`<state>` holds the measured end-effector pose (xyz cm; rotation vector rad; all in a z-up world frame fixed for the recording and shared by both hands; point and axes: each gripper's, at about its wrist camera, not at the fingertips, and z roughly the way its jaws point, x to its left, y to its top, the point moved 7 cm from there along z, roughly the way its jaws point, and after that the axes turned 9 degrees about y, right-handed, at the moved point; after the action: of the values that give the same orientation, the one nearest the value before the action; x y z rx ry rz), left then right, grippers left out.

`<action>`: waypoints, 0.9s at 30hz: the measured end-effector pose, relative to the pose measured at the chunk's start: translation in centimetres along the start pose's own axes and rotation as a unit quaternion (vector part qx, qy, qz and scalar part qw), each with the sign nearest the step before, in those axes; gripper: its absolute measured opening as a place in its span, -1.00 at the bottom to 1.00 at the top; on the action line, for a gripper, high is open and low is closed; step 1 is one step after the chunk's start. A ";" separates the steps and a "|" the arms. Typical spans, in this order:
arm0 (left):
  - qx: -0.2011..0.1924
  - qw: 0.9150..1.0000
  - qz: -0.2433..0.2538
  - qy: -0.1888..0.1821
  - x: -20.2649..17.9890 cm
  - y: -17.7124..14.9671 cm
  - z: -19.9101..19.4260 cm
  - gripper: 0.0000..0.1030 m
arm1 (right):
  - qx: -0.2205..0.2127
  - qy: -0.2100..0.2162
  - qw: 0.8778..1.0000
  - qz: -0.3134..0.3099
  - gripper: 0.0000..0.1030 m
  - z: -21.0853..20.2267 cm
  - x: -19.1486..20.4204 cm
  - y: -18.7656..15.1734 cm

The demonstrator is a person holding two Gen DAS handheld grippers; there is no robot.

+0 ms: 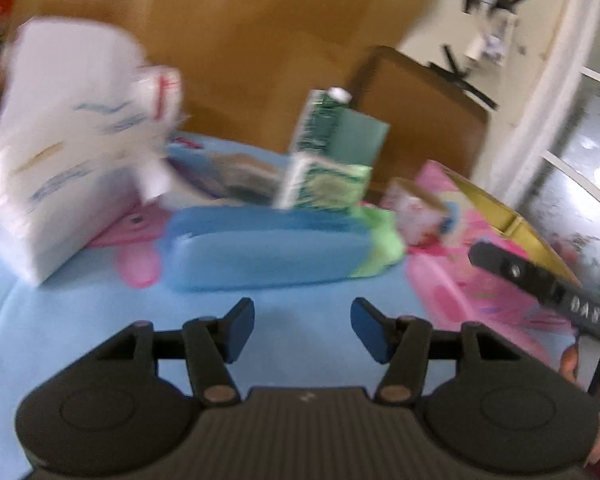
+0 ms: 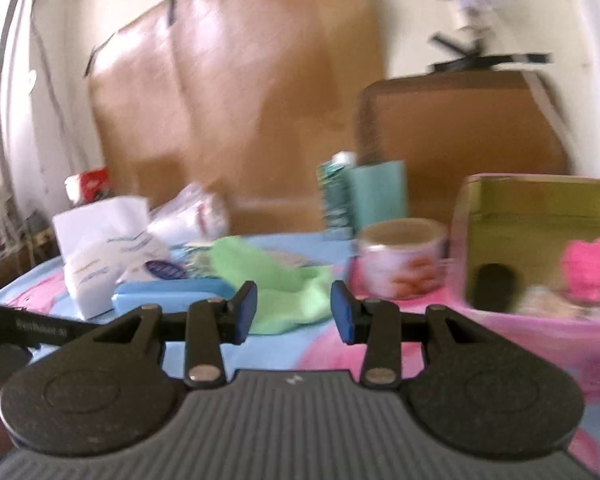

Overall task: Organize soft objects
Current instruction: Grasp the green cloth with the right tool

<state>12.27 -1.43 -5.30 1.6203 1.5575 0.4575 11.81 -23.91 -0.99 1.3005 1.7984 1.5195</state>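
A green cloth [image 2: 288,284] lies crumpled on the blue and pink sheet, next to a blue pouch [image 2: 168,294]. In the left wrist view the blue pouch [image 1: 268,252] lies just ahead of my left gripper [image 1: 303,330], which is open and empty, with the green cloth [image 1: 379,240] at the pouch's right end. My right gripper [image 2: 294,312] is open and empty, just short of the green cloth. A white plastic pack [image 1: 56,168] stands at the left. A gold box [image 2: 539,240] lying on its side at the right holds a pink soft thing [image 2: 591,272].
A green carton [image 1: 331,148] stands behind the pouch. A floral mug [image 2: 399,258] sits between the cloth and the gold box. Brown cardboard sheets [image 2: 236,100] lean on the back wall. The other gripper's arm [image 1: 547,292] crosses the left view's right side.
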 end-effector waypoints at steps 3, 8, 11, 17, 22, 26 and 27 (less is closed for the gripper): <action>-0.012 1.000 -0.023 -0.018 0.8 0.1 -0.1 0.10 | 0.032 -0.004 0.999 -0.006 -0.02 3.4 0.2 0.0; -0.029 0.999 -0.012 -0.036 0.3 0.2 -0.5 0.12 | 0.090 -0.043 0.995 0.020 0.23 8.4 -2.3 -0.9; -0.043 0.998 -0.002 -0.039 -0.2 0.0 -1.1 0.22 | 0.122 -0.047 0.991 0.023 -0.03 10.3 -2.6 -1.7; -0.039 0.998 -0.010 -0.042 0.1 0.0 -1.0 0.26 | 0.110 -0.047 0.993 -0.009 -0.84 8.2 -1.3 -2.1; -0.031 0.998 -0.022 -0.047 0.5 0.0 -0.9 0.26 | 0.091 -0.056 0.994 -0.010 -0.84 2.4 -1.2 -3.4; -0.023 0.998 -0.029 -0.052 0.6 -0.1 -0.7 0.30 | 0.099 0.027 0.995 -0.015 -0.83 -1.9 0.9 -5.1; -0.023 0.998 -0.030 -0.053 0.7 -0.1 -0.7 0.32 | 0.103 0.060 0.993 -0.022 -0.83 -2.8 2.1 -5.5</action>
<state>11.85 -0.59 -5.13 1.5333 1.5021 0.3669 6.54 -23.29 -4.82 1.2765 2.0919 1.4468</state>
